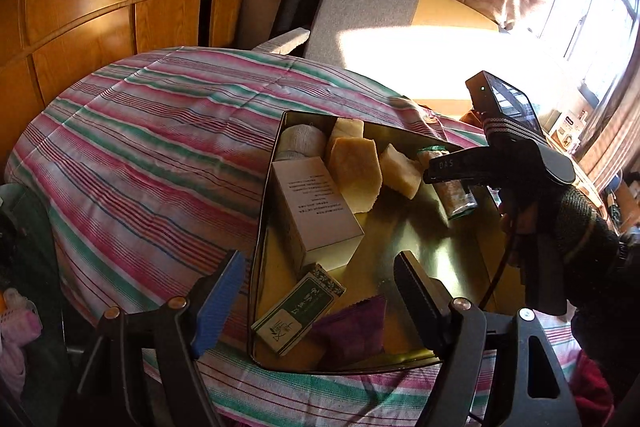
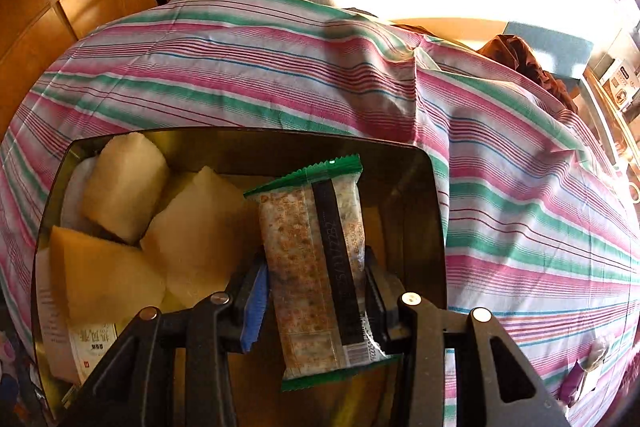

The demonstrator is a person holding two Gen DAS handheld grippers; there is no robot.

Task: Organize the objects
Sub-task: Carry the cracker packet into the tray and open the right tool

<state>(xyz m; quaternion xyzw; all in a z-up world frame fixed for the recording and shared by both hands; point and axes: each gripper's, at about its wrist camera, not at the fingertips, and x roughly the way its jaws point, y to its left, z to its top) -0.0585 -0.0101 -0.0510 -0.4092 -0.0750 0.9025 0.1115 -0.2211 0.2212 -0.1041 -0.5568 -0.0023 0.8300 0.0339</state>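
**Q:** What does the left wrist view show, reading left to right?

**A:** The left gripper [image 1: 320, 291] hovers with its jaws spread wide and nothing between them, the blue-padded finger over a striped bedspread [image 1: 152, 131], the black finger over a gold metal tin [image 1: 452, 247]. Between and just ahead of the jaws lie a green-and-white carton [image 1: 300, 307] and a purple sachet [image 1: 352, 323]. Farther ahead of the blue finger a white box [image 1: 316, 207] rests with its long axis running away from the jaws. Beyond it sit a grey roll [image 1: 300, 143] and pale yellow wrapped blocks [image 1: 356, 175]. Ahead of the black finger, the right gripper [image 1: 460, 183] reaches into the tin from the right.

**Q:** And the snack itself?

**A:** In the right wrist view, the right gripper [image 2: 316, 291] is clamped on a green-edged snack bar [image 2: 316, 267], its fingers pressing the packet's two long sides at the lower half. The bar's long axis runs straight out along the fingers, tilted slightly left at the top; one crimped green end points ahead past the fingertips, the other back toward the camera. It is inside the tin [image 2: 436, 227], toward its right wall. Whether it touches the floor I cannot tell.

**Q:** What flanks it?

**A:** Left of the jaws, the yellow blocks [image 2: 124, 195] crowd the tin; right of them, striped cloth [image 2: 520, 187].
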